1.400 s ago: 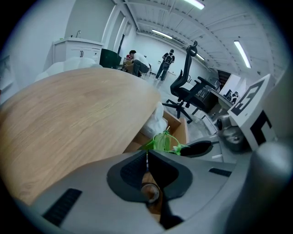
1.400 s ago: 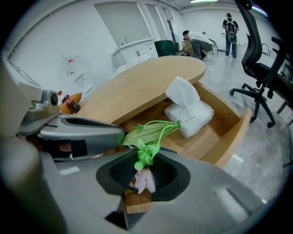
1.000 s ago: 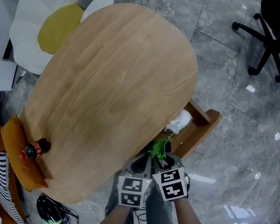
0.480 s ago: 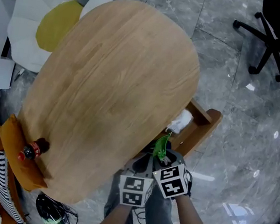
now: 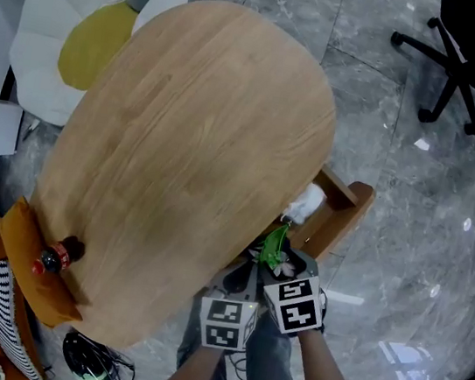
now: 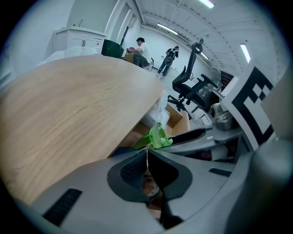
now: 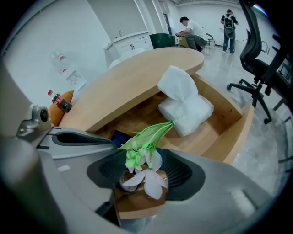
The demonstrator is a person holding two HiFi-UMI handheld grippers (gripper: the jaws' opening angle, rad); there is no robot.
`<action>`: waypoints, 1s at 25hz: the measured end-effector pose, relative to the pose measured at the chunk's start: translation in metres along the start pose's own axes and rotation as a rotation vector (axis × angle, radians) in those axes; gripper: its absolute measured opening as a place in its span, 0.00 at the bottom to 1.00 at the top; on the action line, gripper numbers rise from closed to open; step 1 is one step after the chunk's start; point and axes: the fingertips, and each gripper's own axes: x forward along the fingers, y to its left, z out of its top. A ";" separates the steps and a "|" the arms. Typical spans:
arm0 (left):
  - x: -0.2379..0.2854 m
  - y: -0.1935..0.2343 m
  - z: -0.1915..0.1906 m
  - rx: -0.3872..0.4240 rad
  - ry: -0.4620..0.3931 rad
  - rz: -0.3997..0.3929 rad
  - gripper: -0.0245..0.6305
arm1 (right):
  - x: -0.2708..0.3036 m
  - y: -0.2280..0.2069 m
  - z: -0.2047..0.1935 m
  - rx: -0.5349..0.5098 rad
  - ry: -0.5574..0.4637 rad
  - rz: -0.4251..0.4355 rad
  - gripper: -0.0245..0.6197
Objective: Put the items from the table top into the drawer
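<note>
The oval wooden table top (image 5: 190, 151) looks bare. Under its near-right edge, the open wooden drawer (image 5: 346, 212) already holds a white plastic-wrapped bundle (image 7: 185, 103). The right gripper (image 7: 145, 170) has just been opening its jaws. The green-stemmed white artificial flower (image 7: 145, 157) lies loose between them, seemingly over the drawer's near corner, so it is likely being released. The left gripper (image 6: 147, 164) is closed and empty.

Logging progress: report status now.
Left gripper shut. Right gripper just opening, flower between jaws, over drawer. Bag in drawer; no block seen.
</note>
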 end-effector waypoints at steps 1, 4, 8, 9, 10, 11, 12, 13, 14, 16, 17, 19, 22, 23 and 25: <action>-0.001 0.000 0.001 0.000 -0.003 0.000 0.06 | -0.001 -0.001 0.000 0.004 -0.007 -0.003 0.43; -0.004 0.001 0.006 -0.003 -0.019 -0.001 0.06 | -0.006 -0.001 0.002 0.017 -0.016 0.003 0.46; -0.009 0.001 0.011 -0.003 -0.027 0.002 0.06 | -0.016 0.004 0.005 0.038 -0.033 0.009 0.48; -0.010 0.001 0.014 -0.002 -0.035 0.001 0.06 | -0.018 0.004 0.005 0.043 -0.038 0.009 0.48; -0.011 -0.001 0.017 -0.001 -0.042 0.000 0.06 | -0.020 0.004 0.006 0.050 -0.044 0.008 0.48; -0.013 -0.002 0.020 -0.001 -0.048 -0.003 0.06 | -0.022 0.004 0.006 0.059 -0.049 0.007 0.48; -0.015 -0.004 0.022 0.000 -0.054 -0.008 0.06 | -0.024 0.004 0.007 0.069 -0.056 0.007 0.48; -0.017 -0.006 0.024 0.001 -0.058 -0.012 0.06 | -0.027 0.004 0.008 0.079 -0.064 0.008 0.48; -0.020 -0.008 0.026 0.003 -0.061 -0.014 0.06 | -0.031 0.005 0.010 0.088 -0.072 0.010 0.48; -0.026 -0.011 0.030 0.004 -0.068 -0.015 0.06 | -0.039 0.008 0.013 0.102 -0.087 0.026 0.48; -0.029 -0.013 0.032 0.003 -0.072 -0.018 0.06 | -0.044 0.010 0.015 0.110 -0.095 0.035 0.48; -0.034 -0.016 0.038 0.003 -0.087 -0.026 0.06 | -0.052 0.010 0.022 0.118 -0.116 0.039 0.48; -0.042 -0.021 0.051 0.005 -0.119 -0.035 0.06 | -0.064 0.010 0.033 0.110 -0.151 0.023 0.48; -0.046 -0.023 0.056 0.004 -0.130 -0.037 0.06 | -0.069 0.011 0.037 0.107 -0.167 0.016 0.48; -0.056 -0.028 0.067 -0.002 -0.158 -0.043 0.06 | -0.081 0.013 0.048 0.109 -0.213 0.009 0.48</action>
